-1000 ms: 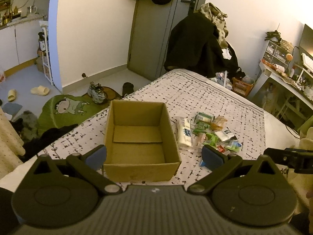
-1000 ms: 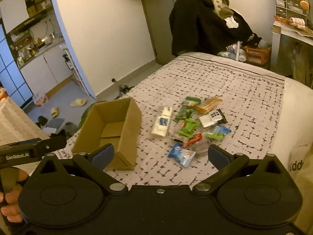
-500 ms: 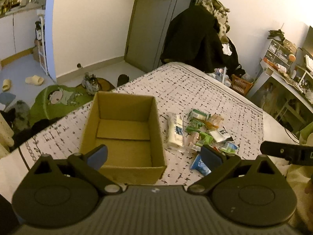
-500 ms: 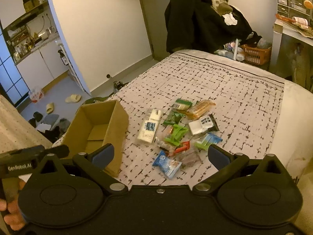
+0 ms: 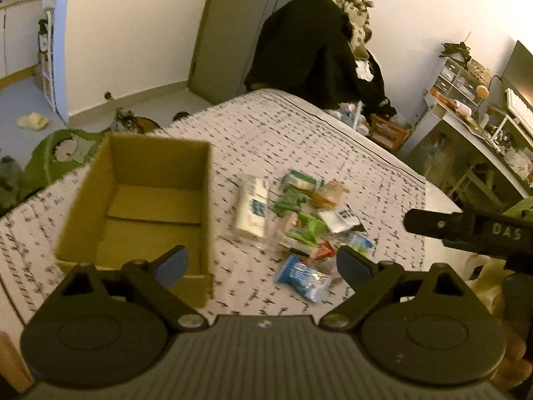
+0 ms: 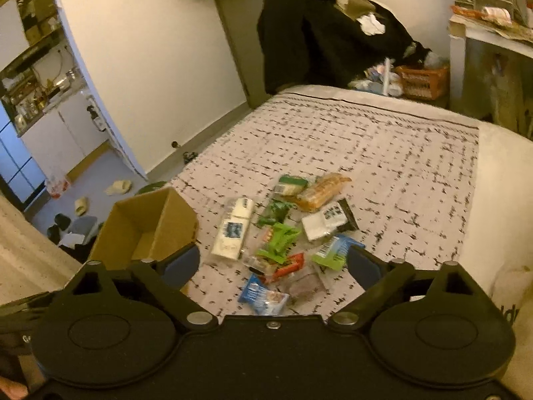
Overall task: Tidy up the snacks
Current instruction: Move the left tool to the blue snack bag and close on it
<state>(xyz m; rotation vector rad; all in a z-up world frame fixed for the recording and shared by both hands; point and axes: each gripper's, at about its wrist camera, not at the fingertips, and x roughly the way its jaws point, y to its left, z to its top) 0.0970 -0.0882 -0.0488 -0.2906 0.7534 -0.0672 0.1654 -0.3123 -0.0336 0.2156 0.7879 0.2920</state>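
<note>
An open, empty cardboard box (image 5: 140, 200) sits on the bed, also in the right wrist view (image 6: 146, 226). Right of it lies a heap of snack packets (image 5: 299, 220), shown too in the right wrist view (image 6: 286, 230): a long white packet (image 5: 253, 210), green ones, an orange one (image 6: 323, 188) and a blue one (image 5: 303, 276) nearest me. My left gripper (image 5: 263, 266) is open and empty, above the bed between box and heap. My right gripper (image 6: 273, 263) is open and empty, hovering over the near side of the heap.
The bed (image 6: 366, 140) has a patterned cover. A chair heaped with dark clothes (image 5: 319, 50) stands beyond its far end by a door. A cluttered desk (image 5: 473, 116) is at the right. Shoes and a green mat (image 5: 60, 156) lie on the floor at the left.
Both grippers have moved forward and to the right toward the snack heap. The box has slid leftward in both views. Both stay open and empty.
</note>
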